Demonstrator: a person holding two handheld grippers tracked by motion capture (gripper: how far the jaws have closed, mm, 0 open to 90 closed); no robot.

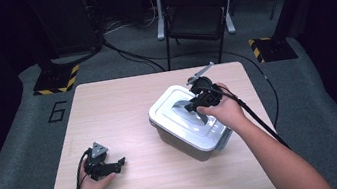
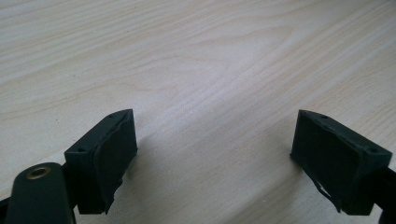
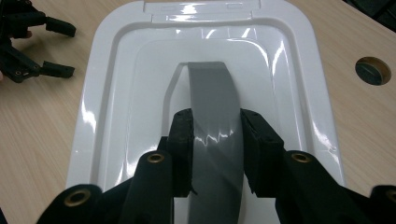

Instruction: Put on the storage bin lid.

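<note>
A white lidded storage box [image 1: 189,127] sits on the wooden table [image 1: 123,106], right of the middle. Its grey carry handle [image 3: 215,107] arches over the lid [image 3: 121,93]. My right gripper [image 3: 216,140] is shut on that handle, one pad on each side of it; in the high view the right gripper [image 1: 197,104] is over the lid, held by a hand. My left gripper [image 1: 116,164] rests near the table's front left corner, open with nothing between its fingers [image 2: 112,154], over bare wood.
A round cable hole [image 3: 372,70] sits in the tabletop beside the box. Behind the table stand a black folding chair [image 1: 195,17] and floor bases with yellow-black tape [image 1: 56,81]. Cables [image 1: 261,121] trail from both grippers.
</note>
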